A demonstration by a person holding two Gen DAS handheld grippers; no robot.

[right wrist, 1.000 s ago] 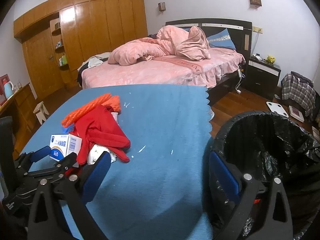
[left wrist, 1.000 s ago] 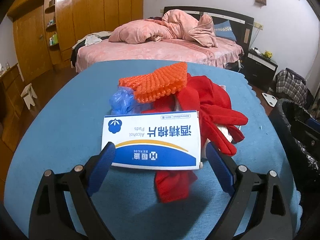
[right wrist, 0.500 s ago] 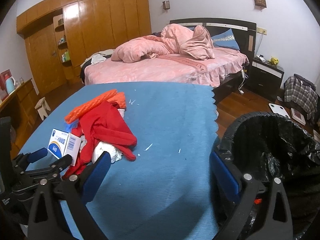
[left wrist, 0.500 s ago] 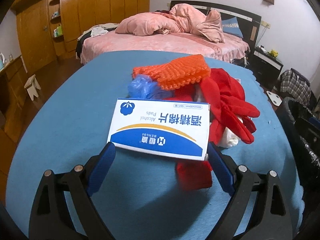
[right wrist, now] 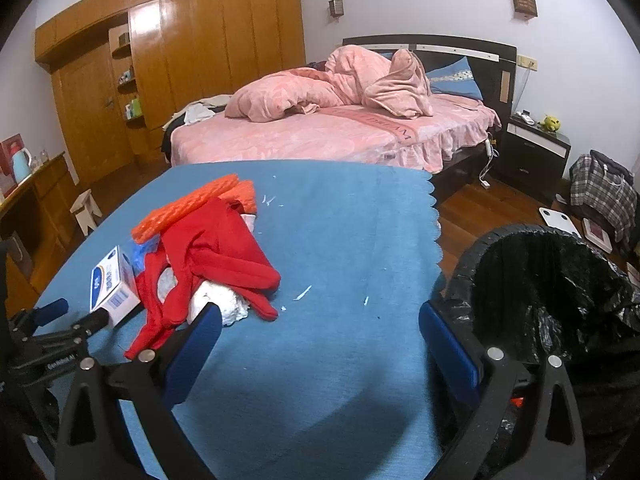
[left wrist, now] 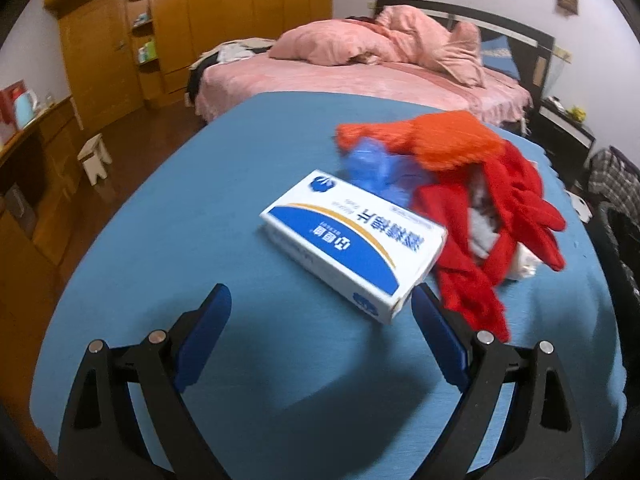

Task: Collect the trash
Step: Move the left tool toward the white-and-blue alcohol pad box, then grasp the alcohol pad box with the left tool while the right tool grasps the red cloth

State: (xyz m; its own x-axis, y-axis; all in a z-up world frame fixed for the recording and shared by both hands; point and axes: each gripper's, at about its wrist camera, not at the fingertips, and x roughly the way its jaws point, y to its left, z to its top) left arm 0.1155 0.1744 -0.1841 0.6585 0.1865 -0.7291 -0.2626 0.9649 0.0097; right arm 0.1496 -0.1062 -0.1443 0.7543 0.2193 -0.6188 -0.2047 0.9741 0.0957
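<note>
The white-and-blue box (left wrist: 352, 240) lies askew on the blue tablecloth (left wrist: 208, 208), just ahead of the left claw (left wrist: 322, 314), one corner touching its right finger. That claw is spread wide, holding nothing, levelled low over the cloth. Beyond the box sits a heap: red cloth (left wrist: 516, 216), orange mesh (left wrist: 448, 140), blue glove (left wrist: 376, 164). The right claw (right wrist: 320, 322), also spread and empty, hovers over the cloth, the black-lined bin (right wrist: 552, 280) to its right.

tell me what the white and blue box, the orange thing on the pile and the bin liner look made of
White and blue box: looks like printed cardboard, with crisp folded edges and a smooth face.
Orange thing: probably foam or plastic mesh, given its bumpy ribbed surface.
Bin liner: thin black plastic film, crinkled and glossy.
</note>
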